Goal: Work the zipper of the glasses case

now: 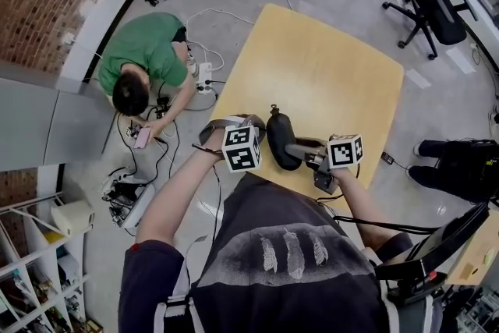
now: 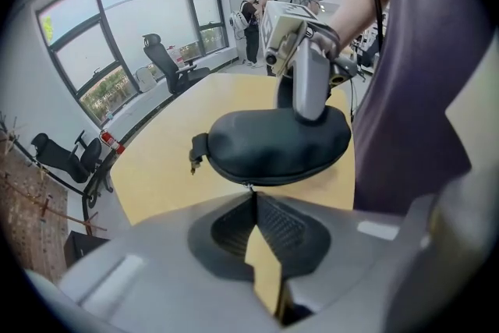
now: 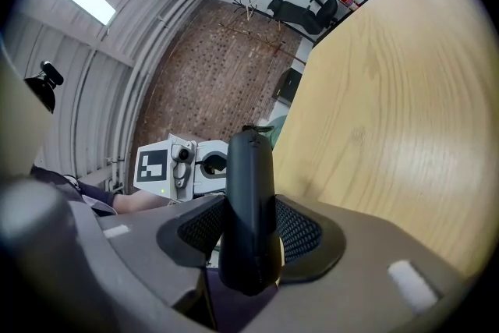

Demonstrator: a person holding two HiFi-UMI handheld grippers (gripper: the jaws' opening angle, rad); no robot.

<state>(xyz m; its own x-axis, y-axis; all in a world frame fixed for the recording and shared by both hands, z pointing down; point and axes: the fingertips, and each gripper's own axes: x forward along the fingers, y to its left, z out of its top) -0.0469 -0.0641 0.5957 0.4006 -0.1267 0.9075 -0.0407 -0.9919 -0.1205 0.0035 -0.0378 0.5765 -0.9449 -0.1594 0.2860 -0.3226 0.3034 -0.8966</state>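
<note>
Head view overhead; both claw views closely share the case [image 1: 281, 140].

Left gripper [image 2: 251, 197], jaws together, pinches the zipper pull [image 2: 249, 187] of the glasses case [image 2: 273, 144]. Right gripper [image 3: 248, 234] clamps the case's far side.

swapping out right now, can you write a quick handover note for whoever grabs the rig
Right tool: shut on the glasses case, holding it over the table near its edge.
Left tool: shut, tips pinching what looks like the zipper pull at the case's seam.
Done: case gripped, pull caught.
Left: run the zipper; the seam in view looks closed.
</note>
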